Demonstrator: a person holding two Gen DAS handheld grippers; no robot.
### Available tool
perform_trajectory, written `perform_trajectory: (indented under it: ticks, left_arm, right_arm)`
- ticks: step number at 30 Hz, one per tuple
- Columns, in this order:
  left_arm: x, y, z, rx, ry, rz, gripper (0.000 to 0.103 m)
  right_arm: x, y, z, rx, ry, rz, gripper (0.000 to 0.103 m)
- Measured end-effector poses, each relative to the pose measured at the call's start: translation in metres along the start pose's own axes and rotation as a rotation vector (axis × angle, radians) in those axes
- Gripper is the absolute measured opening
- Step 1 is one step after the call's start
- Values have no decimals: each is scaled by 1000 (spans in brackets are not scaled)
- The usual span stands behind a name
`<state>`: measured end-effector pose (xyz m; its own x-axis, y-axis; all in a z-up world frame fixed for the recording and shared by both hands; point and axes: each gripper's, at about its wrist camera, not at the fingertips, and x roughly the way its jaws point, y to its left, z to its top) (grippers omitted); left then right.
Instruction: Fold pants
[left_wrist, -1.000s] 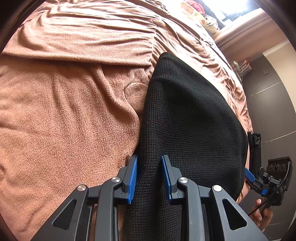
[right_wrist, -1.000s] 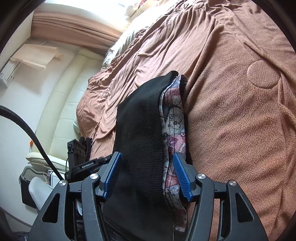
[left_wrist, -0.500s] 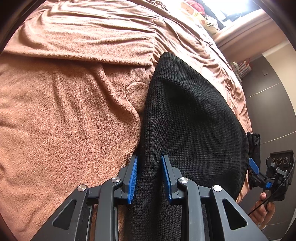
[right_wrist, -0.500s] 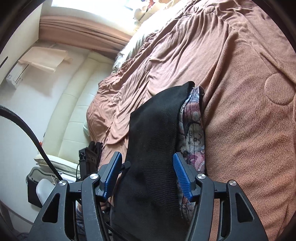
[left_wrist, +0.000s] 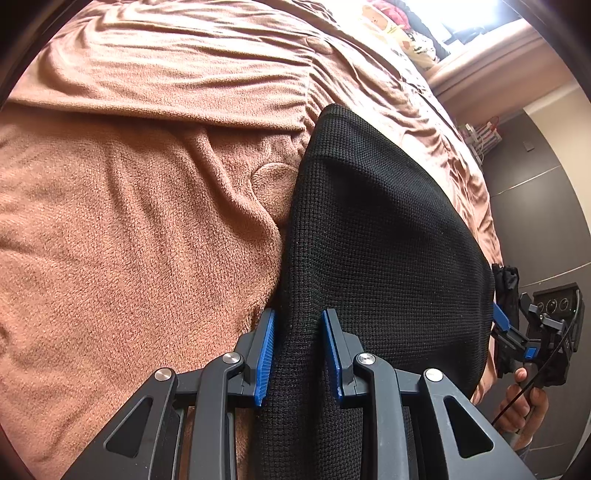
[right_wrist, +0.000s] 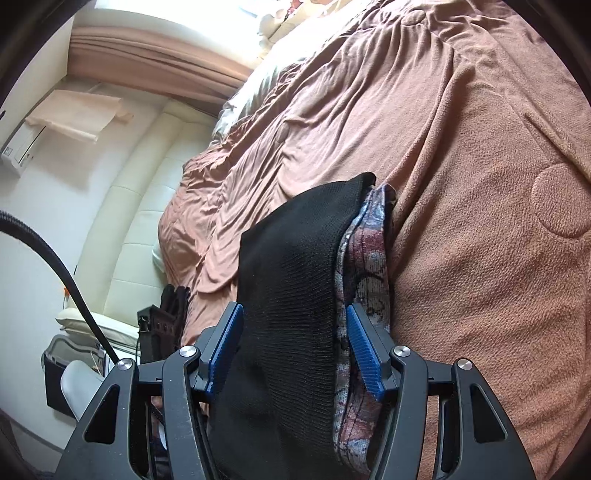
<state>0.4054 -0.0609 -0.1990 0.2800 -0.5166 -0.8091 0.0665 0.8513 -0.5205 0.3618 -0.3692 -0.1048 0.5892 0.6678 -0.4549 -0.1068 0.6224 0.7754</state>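
Brown blanket (left_wrist: 129, 258) covers the bed under your pants (left_wrist: 376, 236), which hang black and stretched between both claws. Your left gripper (left_wrist: 297, 350) pinches one edge; your right gripper (right_wrist: 293, 349) squeezes the other, flowery inside (right_wrist: 369, 266) showing. Keep both hands level, pull gently tight, then lay them down flat.

Daylight from a window (left_wrist: 465, 22) at the far end, blown out to white in both views. Blanket (left_wrist: 129, 221) evenly lit, soft shadows in its folds. Black pants (left_wrist: 369, 229) read dark but the knit texture stays sharp. Heavy fisheye bending, black vignette at the corners. Slight softness at the far edges, no motion blur.
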Motion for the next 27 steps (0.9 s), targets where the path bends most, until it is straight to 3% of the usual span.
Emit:
perform_trajectory:
  ticks: [4, 14, 17, 19, 22, 27]
  left_arm:
    - [1, -1, 1, 3, -1, 3, 27]
    - [3, 1, 1, -10, 2, -3, 27]
    - [3, 0, 2, -7, 2, 9, 27]
    - [3, -1, 2, -9, 1, 15, 27]
    - [3, -2, 2, -12, -3, 15, 27]
    - [-5, -4, 3, -6, -15, 11, 27]
  right_arm:
    - [-4, 5, 0, -26, -6, 28, 57]
    - [22, -7, 13, -50, 33, -13, 56]
    - [24, -1, 17, -88, 26, -47, 40]
    - [25, 3, 17, -109, 34, -108, 9]
    - [20, 9, 16, -126, 33, -145, 3]
    - [6, 30, 10, -176, -3, -206, 2]
